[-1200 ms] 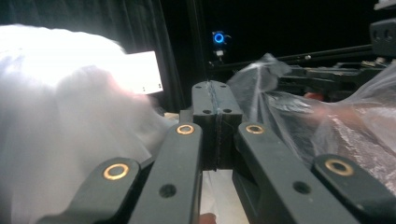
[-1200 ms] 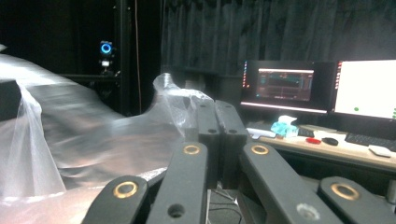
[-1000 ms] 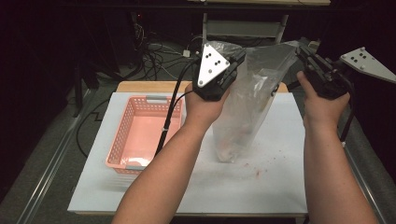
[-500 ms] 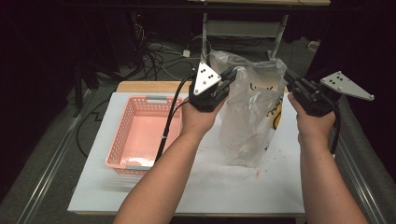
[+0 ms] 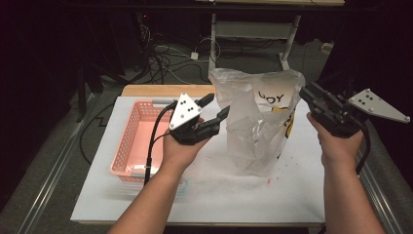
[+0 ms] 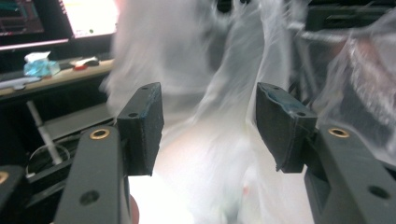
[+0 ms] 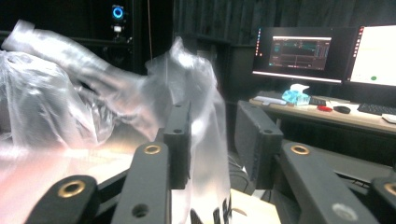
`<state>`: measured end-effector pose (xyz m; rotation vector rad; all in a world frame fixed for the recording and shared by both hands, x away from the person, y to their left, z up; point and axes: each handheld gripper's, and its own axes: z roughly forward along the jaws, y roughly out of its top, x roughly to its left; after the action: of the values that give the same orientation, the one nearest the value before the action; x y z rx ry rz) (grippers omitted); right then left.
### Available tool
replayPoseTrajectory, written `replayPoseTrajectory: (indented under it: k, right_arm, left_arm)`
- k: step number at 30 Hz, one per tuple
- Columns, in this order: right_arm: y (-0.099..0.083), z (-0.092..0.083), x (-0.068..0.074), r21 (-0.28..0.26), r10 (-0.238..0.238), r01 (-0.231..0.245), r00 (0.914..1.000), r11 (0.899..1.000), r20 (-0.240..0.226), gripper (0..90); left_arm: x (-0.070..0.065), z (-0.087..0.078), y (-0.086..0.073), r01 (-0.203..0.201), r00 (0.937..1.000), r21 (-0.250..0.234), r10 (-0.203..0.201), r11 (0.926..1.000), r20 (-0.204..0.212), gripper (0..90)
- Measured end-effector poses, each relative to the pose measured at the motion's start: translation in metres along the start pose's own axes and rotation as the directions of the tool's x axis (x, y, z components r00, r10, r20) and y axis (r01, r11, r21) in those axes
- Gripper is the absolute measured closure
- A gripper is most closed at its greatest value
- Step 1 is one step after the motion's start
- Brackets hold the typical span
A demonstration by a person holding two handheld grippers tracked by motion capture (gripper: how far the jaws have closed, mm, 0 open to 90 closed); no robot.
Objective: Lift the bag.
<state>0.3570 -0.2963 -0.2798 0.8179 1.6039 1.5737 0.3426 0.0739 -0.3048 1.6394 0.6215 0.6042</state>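
My left gripper (image 5: 215, 113) has just been opening, clear of the plastic bag (image 5: 258, 122); my right gripper (image 5: 308, 93) has just been opening too, film between its jaws, unpinched.

A crumpled, translucent clear plastic bag (image 5: 258, 122) with black and yellow print stands upright on the white tabletop. Its open mouth faces up. It sits just right of a pink basket.
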Motion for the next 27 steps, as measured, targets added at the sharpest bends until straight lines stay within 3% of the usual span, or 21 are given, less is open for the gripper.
replayPoseTrajectory:
  k: [3, 7, 11, 14, 16, 18, 23, 27]
  right_arm:
    - [-0.007, -0.010, 0.001, 0.000, -0.005, 0.005, 1.0000, 1.000, 0.000, 64.2]
    - [-0.017, -0.022, 0.002, 0.019, -0.003, 0.003, 1.0000, 1.000, -0.004, 60.6]
    - [-0.028, -0.033, 0.003, 0.031, -0.001, 0.001, 1.0000, 1.000, -0.009, 57.3]
    - [-0.037, -0.039, 0.004, 0.057, 0.001, 0.000, 0.9999, 0.998, -0.014, 55.1]
    - [-0.045, -0.043, 0.005, 0.082, 0.008, -0.007, 0.9999, 0.997, -0.013, 53.5]
    - [-0.055, -0.046, 0.006, 0.101, 0.009, -0.008, 0.9999, 0.995, -0.011, 51.1]
    - [-0.083, -0.049, 0.009, 0.170, 0.032, -0.030, 0.9994, 0.985, -0.011, 42.3]
    - [-0.105, -0.050, 0.013, 0.212, 0.044, -0.041, 0.9990, 0.976, -0.010, 31.2]
  left_arm:
    - [0.003, -0.006, -0.015, 0.054, 0.9984, 0.010, -0.054, 0.9985, 0.016, 37.6]
    - [0.005, -0.014, -0.033, 0.080, 0.9966, 0.040, -0.081, 0.9960, 0.018, 33.8]
    - [0.010, -0.028, -0.043, 0.154, 0.9878, 0.008, -0.154, 0.9880, 0.021, 29.3]
    - [0.012, -0.042, -0.047, 0.136, 0.9907, 0.005, -0.136, 0.9907, -0.005, 26.9]
    - [0.014, -0.050, -0.052, 0.139, 0.9901, 0.013, -0.139, 0.9902, -0.019, 24.1]
    - [0.017, -0.056, -0.058, 0.166, 0.9857, 0.008, -0.166, 0.9861, -0.030, 22.4]
    - [0.014, -0.055, -0.076, 0.148, 0.9882, 0.112, -0.142, 0.9826, -0.057, 14.9]
    - [0.004, -0.047, -0.095, 0.138, 0.9902, 0.197, -0.131, 0.9707, -0.049, 9.7]
